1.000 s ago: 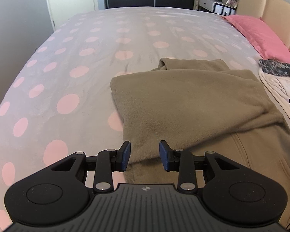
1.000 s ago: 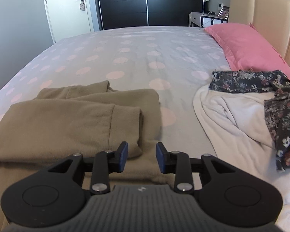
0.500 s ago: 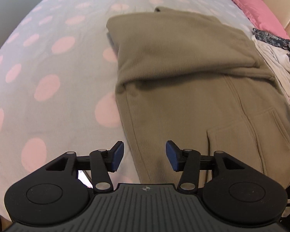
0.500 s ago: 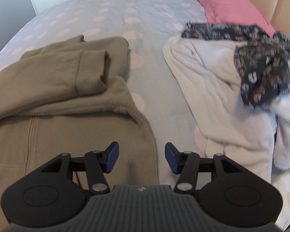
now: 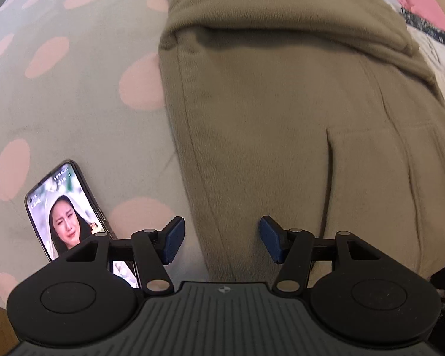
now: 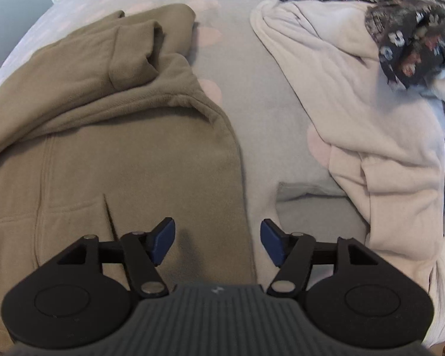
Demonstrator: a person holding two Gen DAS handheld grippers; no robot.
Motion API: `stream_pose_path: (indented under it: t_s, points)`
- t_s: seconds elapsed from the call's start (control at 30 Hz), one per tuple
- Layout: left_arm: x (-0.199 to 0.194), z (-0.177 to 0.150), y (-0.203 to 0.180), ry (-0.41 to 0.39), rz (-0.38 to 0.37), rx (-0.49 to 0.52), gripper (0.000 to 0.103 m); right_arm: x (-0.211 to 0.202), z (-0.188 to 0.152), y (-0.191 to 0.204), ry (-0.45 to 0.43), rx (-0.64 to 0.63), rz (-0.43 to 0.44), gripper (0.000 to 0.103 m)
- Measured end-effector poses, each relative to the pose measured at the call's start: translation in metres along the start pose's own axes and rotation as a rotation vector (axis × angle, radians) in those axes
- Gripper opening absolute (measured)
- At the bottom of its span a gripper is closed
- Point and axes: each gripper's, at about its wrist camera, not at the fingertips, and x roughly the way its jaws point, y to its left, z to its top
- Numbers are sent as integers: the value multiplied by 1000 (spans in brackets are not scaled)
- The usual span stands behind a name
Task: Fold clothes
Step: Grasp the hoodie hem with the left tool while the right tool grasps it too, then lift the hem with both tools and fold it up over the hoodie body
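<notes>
Two claws poised over the hem of a half-folded hoodie.

Left claw (image 5: 219,241) and right claw (image 6: 217,241) are both opening, holding nothing, each above a bottom corner of the olive hoodie (image 6: 118,136) lying on the spotted bed (image 5: 74,112). Judged next: lower, pinch both corners together, and fold the hem up evenly.

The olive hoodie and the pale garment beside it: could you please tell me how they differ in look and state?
The olive hoodie is olive-brown; the pale garment is off-white. The hoodie lies mostly flat, its sleeve folded across; the pale garment is crumpled, with a dark floral cloth on it. Both rest on the spotted bedspread, neither gripped.
</notes>
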Motion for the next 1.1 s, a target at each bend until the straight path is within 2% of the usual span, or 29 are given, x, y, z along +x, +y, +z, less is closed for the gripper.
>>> stream_pose_path:
  t_s: [0.13,0.2,0.23,0.27,0.3,0.33,0.37,0.4,0.5,0.6,0.77,0.93,1.1]
  points:
    - [6,-6,0,43,-31,-14,54,12,-8,-11,64,34,-3,67]
    - [7,-8,-3,53,-23,2,54,16,-14,-12,106,35,14,61]
    - [6,-9,-4,56,-20,7,52,17,-16,-11,123,31,21,42]
    - [5,-9,-4,57,-23,6,49,16,-18,-7,123,13,12,35]
    - [4,-10,-4,57,-28,3,38,13,-19,-4,122,-6,3,29]
    - [2,-10,-4,57,-33,1,28,10,-19,0,117,-26,-4,16]
    - [0,-11,-3,55,-27,1,23,5,-19,0,109,-19,4,13]
    - [-3,-11,-2,51,-21,-2,13,0,-18,0,100,-9,14,12]
    - [-17,-10,7,31,-49,-37,8,-18,-15,-9,61,66,62,11]
    - [-39,-9,13,-18,-93,-39,8,-37,-11,-15,8,124,126,10]
    - [-84,1,21,-144,-173,-29,8,-66,6,-3,-89,105,215,10]
    - [-113,27,34,-214,-186,-24,7,-88,34,-2,-182,108,258,10]
    - [-116,57,44,-247,-182,-59,7,-76,66,-9,-211,180,264,10]
